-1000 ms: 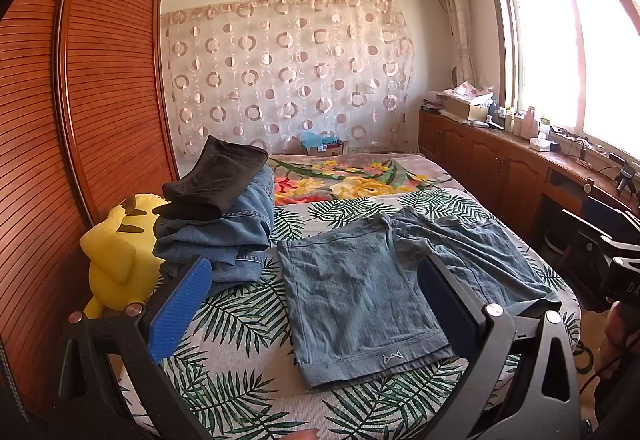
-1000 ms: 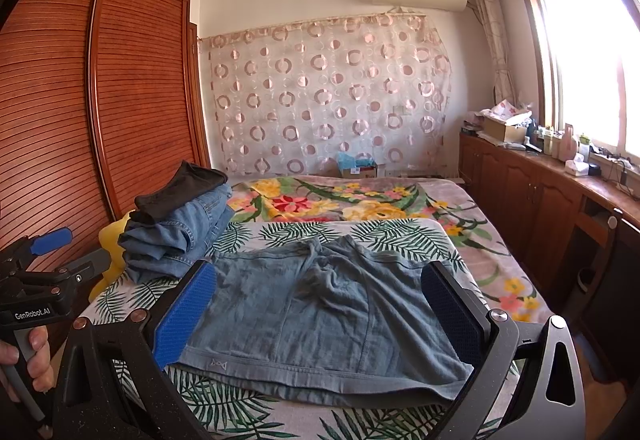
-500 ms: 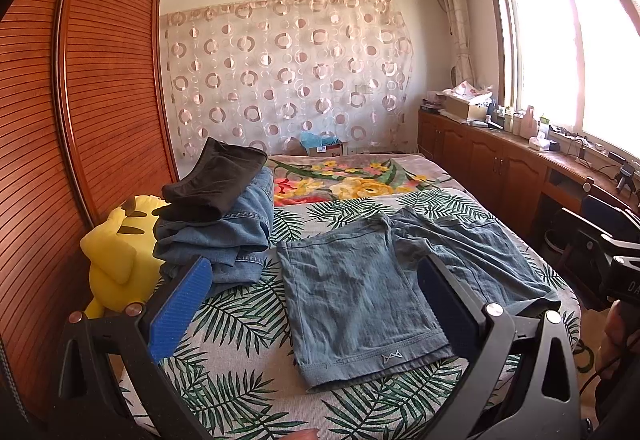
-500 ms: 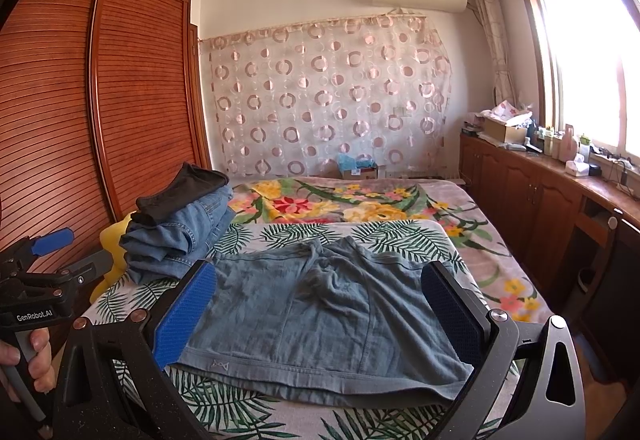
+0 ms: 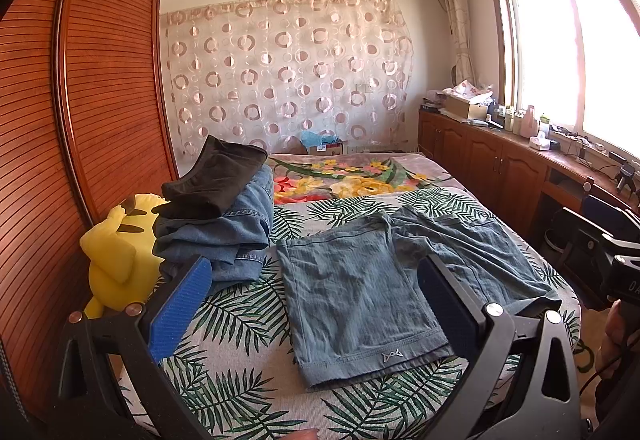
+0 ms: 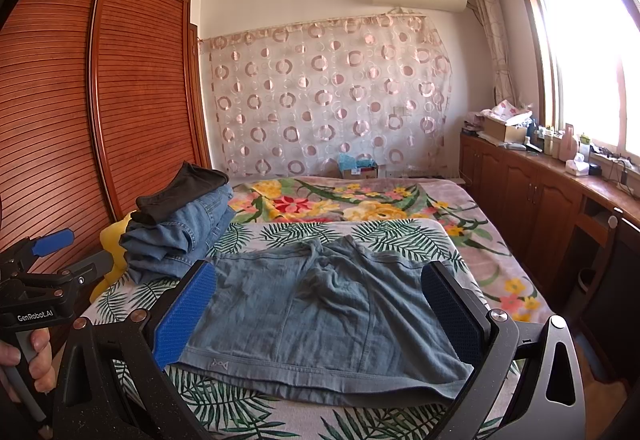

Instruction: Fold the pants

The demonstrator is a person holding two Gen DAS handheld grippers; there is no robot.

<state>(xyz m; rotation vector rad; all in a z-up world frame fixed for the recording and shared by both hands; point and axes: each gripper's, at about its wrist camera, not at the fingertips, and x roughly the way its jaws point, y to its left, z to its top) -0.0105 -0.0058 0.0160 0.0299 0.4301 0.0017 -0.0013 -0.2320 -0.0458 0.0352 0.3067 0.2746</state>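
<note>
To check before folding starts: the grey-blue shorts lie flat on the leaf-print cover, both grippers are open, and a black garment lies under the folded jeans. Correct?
Not quite: the black garment lies on top of the folded jeans, as the left wrist view shows. The rest is right.

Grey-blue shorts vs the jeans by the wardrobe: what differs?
The grey-blue shorts lie spread flat in one layer on the palm-leaf sheet; the denim jeans are folded into a thick stack. Nothing sits on the shorts; a folded black garment tops the jeans. The shorts look duller and greyer. Both rest on the bed.
</note>
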